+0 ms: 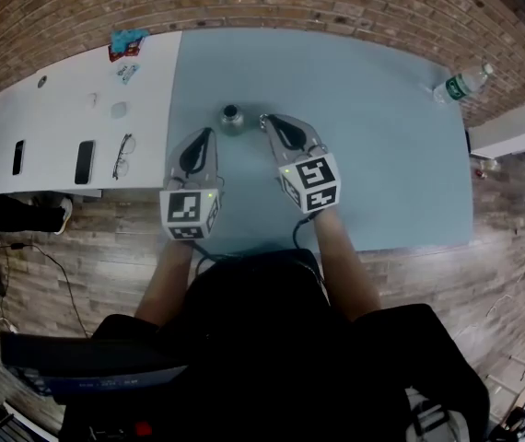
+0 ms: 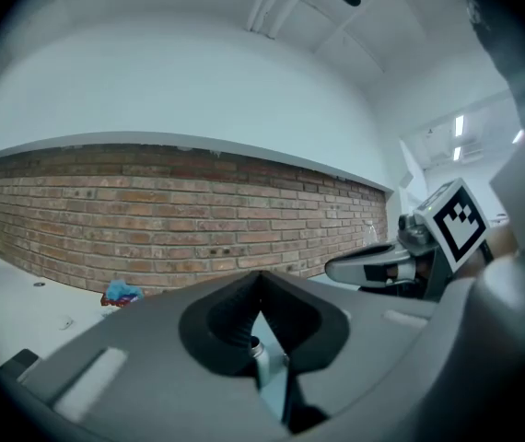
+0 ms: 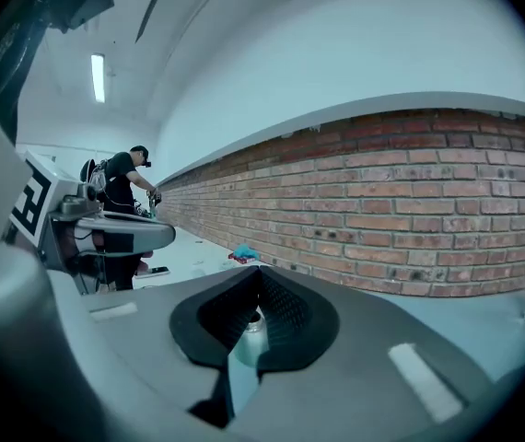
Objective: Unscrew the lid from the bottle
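A small silvery bottle with a dark lid stands upright on the blue-grey table, ahead of and between my two grippers. My left gripper lies just left of and nearer than the bottle, jaws shut with nothing in them. My right gripper sits just right of the bottle, also shut and empty. Neither touches the bottle. In the left gripper view the bottle shows through the notch of the shut jaws, with the right gripper beyond. The right gripper view shows the bottle past its own jaws.
A plastic water bottle lies at the table's far right corner. A white table on the left carries two phones, glasses and a blue packet. A brick wall runs behind. A person stands far off.
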`<state>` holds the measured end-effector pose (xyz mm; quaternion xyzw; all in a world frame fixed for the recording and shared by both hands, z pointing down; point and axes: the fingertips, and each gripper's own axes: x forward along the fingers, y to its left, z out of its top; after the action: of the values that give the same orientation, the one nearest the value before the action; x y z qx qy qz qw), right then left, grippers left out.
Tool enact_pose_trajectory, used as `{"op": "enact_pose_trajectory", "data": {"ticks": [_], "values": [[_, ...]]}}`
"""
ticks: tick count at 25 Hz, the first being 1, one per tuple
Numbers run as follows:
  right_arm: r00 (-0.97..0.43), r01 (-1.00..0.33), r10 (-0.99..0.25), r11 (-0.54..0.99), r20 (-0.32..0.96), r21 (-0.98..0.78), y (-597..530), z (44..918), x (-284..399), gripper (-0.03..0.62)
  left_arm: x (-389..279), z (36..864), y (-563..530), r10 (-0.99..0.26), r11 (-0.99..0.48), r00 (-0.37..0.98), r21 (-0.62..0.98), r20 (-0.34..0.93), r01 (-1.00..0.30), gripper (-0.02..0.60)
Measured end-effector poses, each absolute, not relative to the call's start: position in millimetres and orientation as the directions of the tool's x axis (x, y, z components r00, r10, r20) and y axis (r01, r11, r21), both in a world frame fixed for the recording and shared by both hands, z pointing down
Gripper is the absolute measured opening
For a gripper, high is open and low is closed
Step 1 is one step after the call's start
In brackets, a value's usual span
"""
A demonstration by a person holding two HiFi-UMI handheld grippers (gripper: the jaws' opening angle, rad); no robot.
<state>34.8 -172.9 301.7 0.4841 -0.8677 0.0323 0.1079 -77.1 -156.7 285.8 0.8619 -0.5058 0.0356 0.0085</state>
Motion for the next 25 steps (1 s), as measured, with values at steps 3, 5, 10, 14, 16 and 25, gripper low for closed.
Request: {"op": "enact_pose_trajectory", "data": {"ticks": [3,5,10,14,16,25], "values": [[-0.516,-0.847,-0.840,0.529,0.166,0.046,-164.1,279.7,31.6,0.003,-80.2,274.0,-153.1,-0.873,-0.488,0.487,-0.020,0.043,-0.873,-0.002],[-0.520,-0.848,-0.844,0.529,0.132,0.043,-159.0,265.3,30.3,0.003,-81.9,266.5,-150.9,-0.872,-0.489,0.488,-0.019,0.028,-0.872,-0.002],[-0.518,-0.852,-0.852,0.522,0.072,0.040,-149.0,239.4,29.5,0.003,-85.3,251.6,-145.7,-0.869,-0.495,0.495,-0.020,-0.008,-0.869,-0.002],[-0.522,-0.851,-0.852,0.524,0.041,0.036,-140.2,225.1,28.1,0.003,-87.6,245.0,-141.7,-0.865,-0.501,0.502,-0.029,-0.021,-0.865,-0.002],[-0.523,-0.851,-0.852,0.524,0.026,0.038,-136.3,218.6,26.8,0.003,-91.2,241.7,-140.7,-0.865,-0.501,0.501,-0.027,-0.029,-0.865,-0.002],[-0.518,-0.854,-0.855,0.517,-0.006,0.054,-128.2,200.8,27.3,0.002,-97.8,215.7,-132.6,-0.856,-0.507,0.508,-0.034,-0.091,-0.861,-0.002]]}}
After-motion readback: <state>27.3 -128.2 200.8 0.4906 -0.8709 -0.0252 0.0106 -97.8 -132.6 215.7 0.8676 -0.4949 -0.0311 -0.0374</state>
